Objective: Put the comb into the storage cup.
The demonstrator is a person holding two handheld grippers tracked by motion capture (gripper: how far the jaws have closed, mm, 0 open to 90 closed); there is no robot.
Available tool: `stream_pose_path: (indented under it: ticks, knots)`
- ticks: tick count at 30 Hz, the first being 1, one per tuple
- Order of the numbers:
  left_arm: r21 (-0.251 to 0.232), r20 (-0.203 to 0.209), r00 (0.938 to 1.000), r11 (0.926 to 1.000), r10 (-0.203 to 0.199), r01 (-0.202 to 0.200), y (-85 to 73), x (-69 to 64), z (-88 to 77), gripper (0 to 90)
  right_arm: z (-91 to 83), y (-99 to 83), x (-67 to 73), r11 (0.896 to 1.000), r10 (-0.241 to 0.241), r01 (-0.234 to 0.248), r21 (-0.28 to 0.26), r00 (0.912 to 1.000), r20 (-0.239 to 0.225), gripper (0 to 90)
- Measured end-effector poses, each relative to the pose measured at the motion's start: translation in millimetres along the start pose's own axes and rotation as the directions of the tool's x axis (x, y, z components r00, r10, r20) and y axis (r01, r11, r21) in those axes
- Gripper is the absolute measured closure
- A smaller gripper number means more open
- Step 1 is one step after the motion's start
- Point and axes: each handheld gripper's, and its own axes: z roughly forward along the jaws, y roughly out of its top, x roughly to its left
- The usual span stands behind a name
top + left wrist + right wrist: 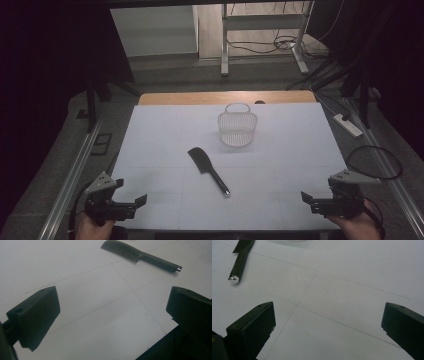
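A dark comb is lying flat at mid-frame on the white bench in the high view, its toothed blade pointing upper left and its slim handle ending lower right in a shiny silver cap. A white mesh basket is standing just above it. The left claw and right claw are waiting at the bottom corners, both gaping wide and gripping nothing.

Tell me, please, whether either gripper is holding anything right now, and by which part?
Nothing is held: the left gripper and right gripper are open and empty; the comb lies untouched.
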Motion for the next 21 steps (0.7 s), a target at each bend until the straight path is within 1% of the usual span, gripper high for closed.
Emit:
stream_pose_path:
  ticks: [3, 9, 21]
  knots:
    - [0.005, 0.0, 1.0, 1.0, 0.002, -0.002, 0.5, 0.0, 0.6, 0.0, -1.2, -0.6, 0.5, 1.0, -0.008, 0.008, -0.012, 1.0, -0.006, 0.0]
    - [0.016, 0.002, 1.0, 0.9998, 0.009, -0.009, 1.6, -0.4, 2.4, 0.0, -1.3, -1.0, 1.9, 1.0, -0.023, 0.023, -0.007, 0.9997, -0.002, 0.0]
    - [0.02, 0.008, 1.0, 0.9998, 0.002, -0.002, 1.8, 0.6, 2.5, 0.0, -1.2, -1.1, 3.7, 0.999, -0.04, 0.04, -0.006, 0.9992, -0.003, 0.0]
